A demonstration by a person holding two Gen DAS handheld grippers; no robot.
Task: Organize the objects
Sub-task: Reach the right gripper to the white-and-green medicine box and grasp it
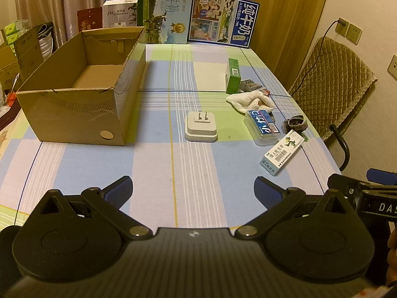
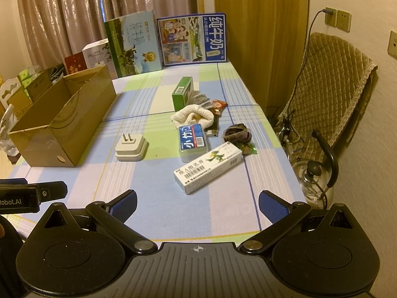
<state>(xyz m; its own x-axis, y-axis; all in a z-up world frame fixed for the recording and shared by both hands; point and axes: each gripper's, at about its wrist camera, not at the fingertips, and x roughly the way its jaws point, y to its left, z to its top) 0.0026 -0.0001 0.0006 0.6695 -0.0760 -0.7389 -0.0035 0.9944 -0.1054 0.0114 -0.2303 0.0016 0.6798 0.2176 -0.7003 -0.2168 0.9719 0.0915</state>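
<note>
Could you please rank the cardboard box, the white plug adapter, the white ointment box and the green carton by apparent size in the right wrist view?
1. cardboard box, clearly largest
2. white ointment box
3. white plug adapter and green carton: look alike; the carton lies farther away, so unranked.

Both wrist cameras sit low over the near edge of the tabletop (image 1: pixel 173 164), facing its far edge and looking out between their own blue fingertips (image 1: pixel 119 191). The left view stands nearer the cardboard box (image 1: pixel 82 104) at the left edge. The right view stands further right, closer to the white carton (image 2: pixel 208 167). They share the box, the plug adapter (image 1: pixel 201 126) mid-table and the clutter along the right edge.
</note>
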